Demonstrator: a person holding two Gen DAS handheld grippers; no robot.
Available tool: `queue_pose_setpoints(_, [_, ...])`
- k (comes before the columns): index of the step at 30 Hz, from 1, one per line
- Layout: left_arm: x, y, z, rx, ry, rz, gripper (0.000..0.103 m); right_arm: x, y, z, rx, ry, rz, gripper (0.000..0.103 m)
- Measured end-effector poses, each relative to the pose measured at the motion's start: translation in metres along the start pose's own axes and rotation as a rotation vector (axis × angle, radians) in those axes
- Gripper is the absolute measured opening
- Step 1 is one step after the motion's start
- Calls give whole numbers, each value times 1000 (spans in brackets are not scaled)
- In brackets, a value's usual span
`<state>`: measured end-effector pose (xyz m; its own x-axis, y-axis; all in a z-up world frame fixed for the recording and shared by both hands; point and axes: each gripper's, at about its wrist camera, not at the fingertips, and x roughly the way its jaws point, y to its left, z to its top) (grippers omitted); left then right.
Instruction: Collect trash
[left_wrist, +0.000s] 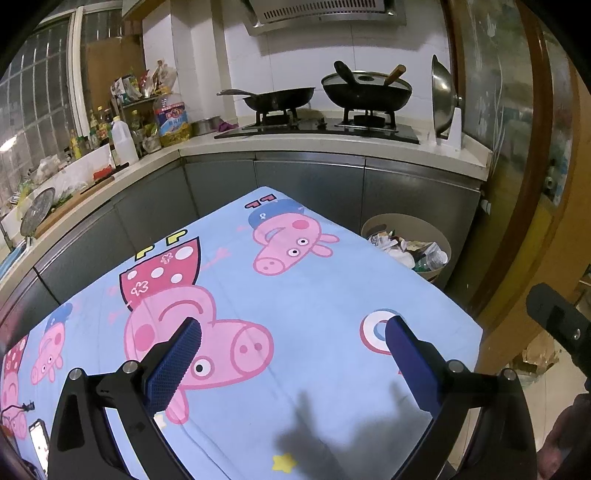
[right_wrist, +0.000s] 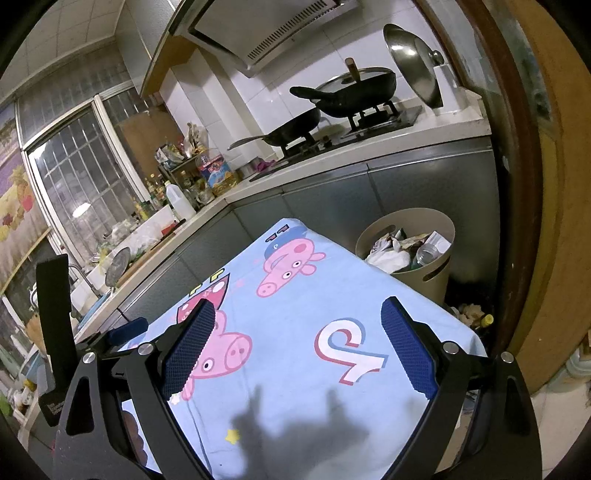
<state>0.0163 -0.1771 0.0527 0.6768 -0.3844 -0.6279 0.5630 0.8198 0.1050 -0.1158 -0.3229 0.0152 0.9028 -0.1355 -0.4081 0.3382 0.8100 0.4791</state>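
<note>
A beige trash bin (left_wrist: 373, 225) stands on the floor past the table's far right corner, filled with wrappers and a plastic bottle; it also shows in the right wrist view (right_wrist: 436, 275). My left gripper (left_wrist: 291, 325) is open and empty above the blue cartoon-pig tablecloth (left_wrist: 314, 280). My right gripper (right_wrist: 297, 312) is open and empty above the same cloth (right_wrist: 295, 321). The left gripper shows at the left edge of the right wrist view (right_wrist: 127, 330). I see no loose trash on the cloth.
Grey cabinets and a counter (left_wrist: 332, 144) run behind the table, with a stove, two black pans (left_wrist: 365, 90), bottles (left_wrist: 171, 118) and a steel lid (left_wrist: 445, 98). A wooden door frame (left_wrist: 532, 184) stands at the right. A phone (left_wrist: 38, 439) lies at the table's near left.
</note>
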Motion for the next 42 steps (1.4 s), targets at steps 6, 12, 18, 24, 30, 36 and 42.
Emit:
queue_pose_setpoints(6, [4,2,-1,-10,16,-4,99,5,2,-2,-1,8,-6,90])
queue_pose_setpoints(12, [10,6,-3,-19,38,-7,99,12,2,-3,8,20,-5,90])
queue_pose_setpoints(18, [15,11,-4,-32,58,-9,99,15,0,-1,5,30,-4,90])
queue_pose_setpoints(24, [17,14,-4,-34,59,-5,99,16,3,1,3,34,3,90])
queue_pose_setpoints(30, [8,12,-2,-37,14,-2,99,12,8,2,-24,8,-10,90])
queue_pose_setpoints(36, [-5,21,-2,-68,-63,-1,99,9,20,-3,-86,-32,-49,92])
queue_pose_setpoints(42, [-11,30,-1,-94,-102,21,99,1,22,-4,-101,-80,-77,92])
